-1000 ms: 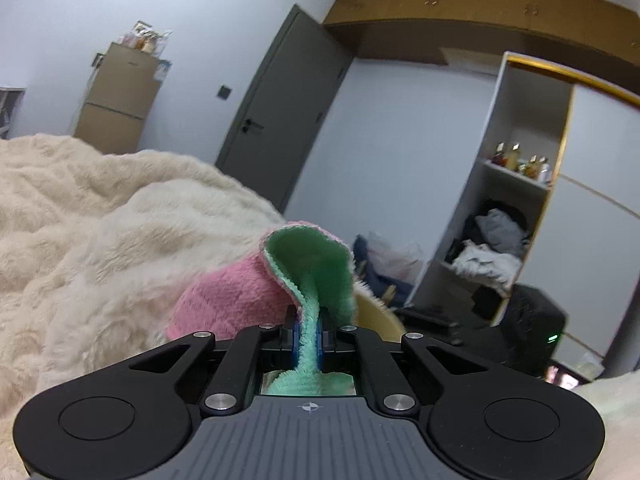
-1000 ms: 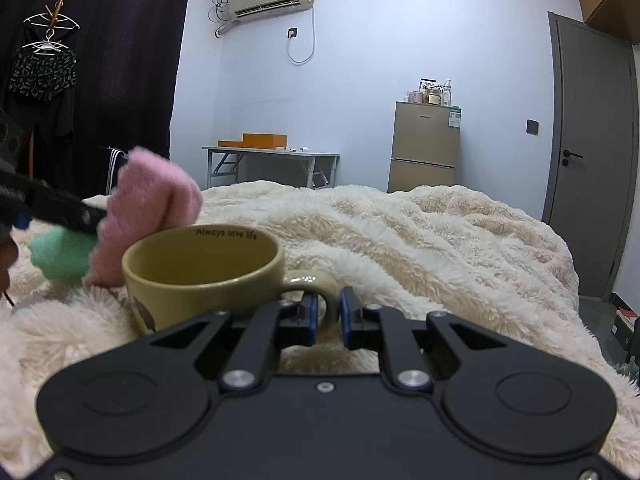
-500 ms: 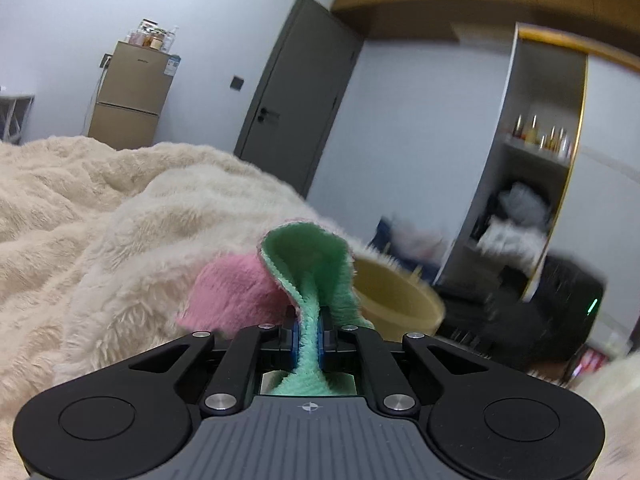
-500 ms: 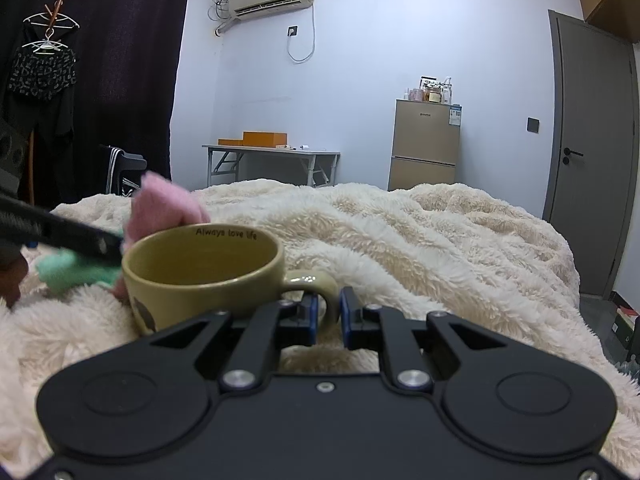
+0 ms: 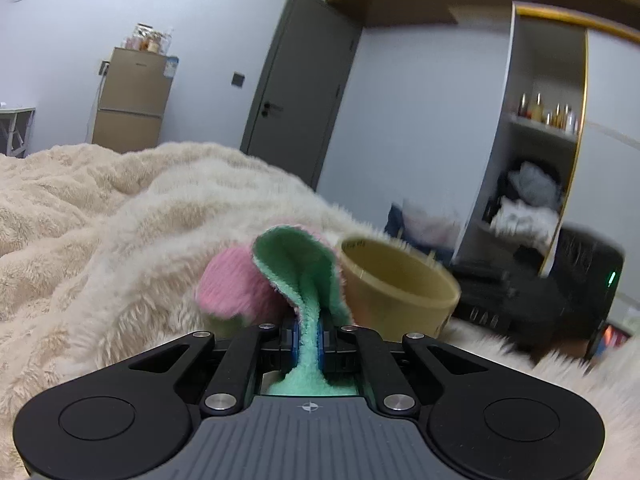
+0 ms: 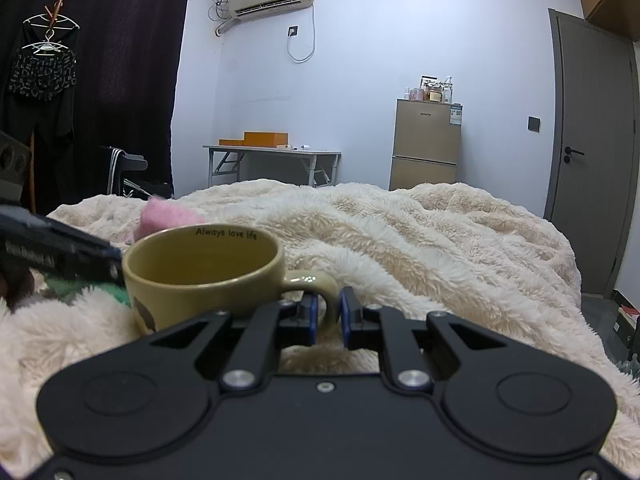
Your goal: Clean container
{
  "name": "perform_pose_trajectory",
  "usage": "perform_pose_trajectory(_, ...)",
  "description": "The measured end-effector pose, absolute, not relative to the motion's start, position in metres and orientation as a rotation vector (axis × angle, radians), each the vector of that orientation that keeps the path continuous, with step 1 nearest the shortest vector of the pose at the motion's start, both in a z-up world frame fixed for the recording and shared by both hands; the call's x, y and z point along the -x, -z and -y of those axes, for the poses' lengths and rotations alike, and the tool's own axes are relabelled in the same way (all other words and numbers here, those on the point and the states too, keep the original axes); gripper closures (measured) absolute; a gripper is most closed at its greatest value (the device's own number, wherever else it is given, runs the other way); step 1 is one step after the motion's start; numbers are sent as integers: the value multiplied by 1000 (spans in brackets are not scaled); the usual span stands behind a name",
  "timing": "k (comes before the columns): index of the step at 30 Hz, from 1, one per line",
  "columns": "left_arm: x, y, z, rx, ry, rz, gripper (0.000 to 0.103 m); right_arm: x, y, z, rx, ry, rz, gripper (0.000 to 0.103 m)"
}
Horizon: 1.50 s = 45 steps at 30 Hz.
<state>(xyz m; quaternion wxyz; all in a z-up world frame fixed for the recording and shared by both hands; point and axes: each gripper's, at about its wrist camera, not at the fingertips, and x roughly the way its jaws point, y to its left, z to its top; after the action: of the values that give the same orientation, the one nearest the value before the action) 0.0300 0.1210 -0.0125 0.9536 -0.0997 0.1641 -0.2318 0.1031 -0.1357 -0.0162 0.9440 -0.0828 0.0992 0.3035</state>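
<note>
An olive-yellow mug (image 6: pixel 200 276) with "Always love life" printed inside its rim sits upright on a fluffy cream blanket (image 6: pixel 420 248). My right gripper (image 6: pixel 329 314) is shut on the mug's handle (image 6: pixel 316 284). My left gripper (image 5: pixel 307 338) is shut on a cloth (image 5: pixel 296 264), green on one side and pink on the other. In the left wrist view the cloth stands just left of the mug (image 5: pixel 396 284), close against its wall. From the right wrist view the left gripper's fingers (image 6: pixel 60 252) reach in from the left up to the mug's side, the pink cloth (image 6: pixel 164 218) showing behind the rim.
The blanket covers a bed. Behind it stand a small brown fridge (image 6: pixel 426 152), a folding table (image 6: pixel 272 160) and a grey door (image 6: pixel 592 152). An open wardrobe with shelves (image 5: pixel 536 160) and a dark box (image 5: pixel 568 292) lie beyond the bed's edge.
My left gripper with the cloth has come closer to the mug and swung toward it, so the mug shows more fully. The right gripper and mug have stayed still.
</note>
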Motion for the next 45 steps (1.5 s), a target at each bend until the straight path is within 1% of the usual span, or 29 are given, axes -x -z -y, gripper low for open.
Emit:
perform_pose_trajectory(6, -18, -2, -111, 104, 442, -294, 99, -102, 16, 135, 171, -616, -204, 91)
perform_pose_trajectory(9, -18, 0, -112, 105, 440, -298, 99, -103, 16, 135, 173, -614, -210, 91)
perform_pose_trajectory(13, -27, 11, -116, 148, 452, -335, 99, -103, 15, 134, 174, -611, -212, 91)
perform_pose_trajectory(17, -37, 23, -111, 122, 448, -389, 99, -103, 14, 134, 176, -610, -215, 91)
perform_pose_trajectory(25, -37, 27, -108, 105, 444, -392, 99, -103, 13, 134, 177, -610, -218, 91)
perform_pose_trajectory(36, -20, 0, -108, 91, 439, -302, 99, -104, 14, 136, 171, -612, -220, 90)
perform_pose_trajectory(45, -24, 2, -107, 85, 434, -318, 99, -104, 14, 135, 173, -610, -223, 90)
